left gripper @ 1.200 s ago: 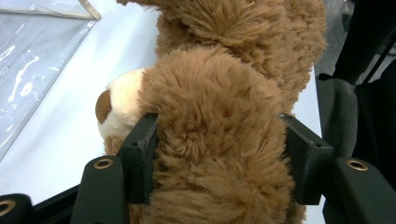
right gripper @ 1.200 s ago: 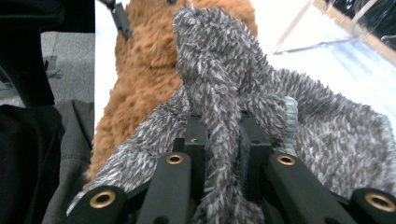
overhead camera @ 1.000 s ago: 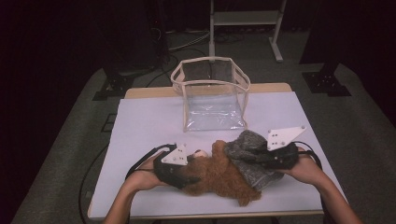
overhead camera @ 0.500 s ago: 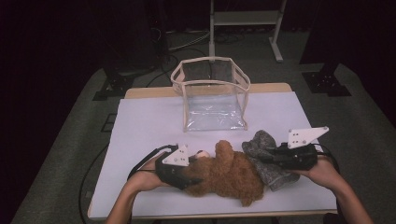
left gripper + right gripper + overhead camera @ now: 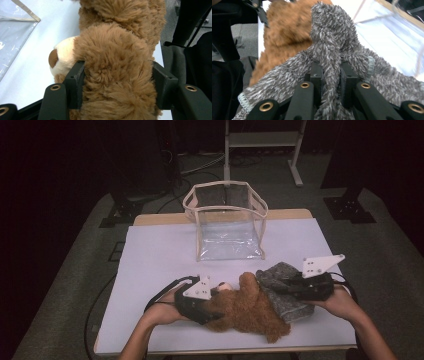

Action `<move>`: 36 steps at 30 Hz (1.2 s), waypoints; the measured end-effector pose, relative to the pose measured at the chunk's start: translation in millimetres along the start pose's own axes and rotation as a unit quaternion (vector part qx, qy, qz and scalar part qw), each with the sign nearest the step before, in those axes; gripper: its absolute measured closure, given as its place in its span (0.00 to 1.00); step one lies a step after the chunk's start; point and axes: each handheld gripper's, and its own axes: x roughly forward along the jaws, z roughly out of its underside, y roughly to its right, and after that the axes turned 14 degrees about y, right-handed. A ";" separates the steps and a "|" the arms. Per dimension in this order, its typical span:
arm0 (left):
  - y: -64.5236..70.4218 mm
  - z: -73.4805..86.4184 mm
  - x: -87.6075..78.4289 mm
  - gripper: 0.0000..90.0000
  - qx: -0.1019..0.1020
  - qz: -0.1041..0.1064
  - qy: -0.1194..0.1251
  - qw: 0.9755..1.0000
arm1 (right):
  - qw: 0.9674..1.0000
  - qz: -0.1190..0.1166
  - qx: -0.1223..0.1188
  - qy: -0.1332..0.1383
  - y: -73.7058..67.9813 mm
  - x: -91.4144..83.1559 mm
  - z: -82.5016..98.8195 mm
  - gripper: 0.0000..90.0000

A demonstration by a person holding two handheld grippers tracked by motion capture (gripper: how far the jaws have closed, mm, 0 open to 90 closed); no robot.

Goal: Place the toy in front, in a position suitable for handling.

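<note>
i hold a gripper in each hand, and both have something soft in them. my left gripper [image 5: 117, 85] has its two black jaws pressed into the sides of the fluffy brown teddy bear with the cream nose [image 5: 117, 50]. the fur bulges out between the jaws, so that grip looks snug. my right gripper [image 5: 331, 75] has its jaws almost together, pinching a fold of the fuzzy grey knitted cloth [image 5: 332, 42].

from the high view, the bear [image 5: 247, 307] lies on its side near my edge of the white table [image 5: 160, 255]. its long way runs across the table from left to right, with its head at my left gripper [image 5: 210, 302] and its body reaching toward my right side. the grey cloth [image 5: 280, 280] sits at the right end of the bear, touching it, and my right gripper [image 5: 282, 285] holds it from the right.

so the big thing to know is this: the cloth lies to the right of the bear, and my two hands pull from the two ends. i think the cloth has to come away to the right, along the bear's long way, while my left hand keeps the bear in place.

the see-through plastic bag with the cream trim [image 5: 227, 222] stands open farther back on the table, well apart from both soft things. the bear's back end is nearer to it than my hands are.
</note>
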 end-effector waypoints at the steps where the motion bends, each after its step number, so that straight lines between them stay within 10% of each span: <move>1: 0.1 0.0 0.0 0.42 -0.001 -0.001 0.000 1.000 | 1.000 0.005 0.003 -0.001 1.0 -3.9 2.7 0.84; 8: -0.4 -0.8 0.7 0.42 -0.003 0.001 -0.002 1.000 | 0.999 0.036 0.007 -0.008 4.3 -27.9 8.7 0.84; 16: -1.7 0.8 -1.0 0.41 -0.005 -0.001 -0.002 1.000 | 1.000 0.008 -0.017 -0.002 -3.1 -5.3 -7.1 0.84; 27: -4.0 1.3 0.5 0.41 -0.019 -0.011 0.009 1.000 | 0.999 0.029 0.018 0.007 1.0 -29.7 16.2 0.84; 36: -5.7 -0.9 2.5 0.41 -0.017 -0.014 0.005 1.000 | 0.999 -0.035 -0.022 0.015 -25.3 21.0 -10.2 0.84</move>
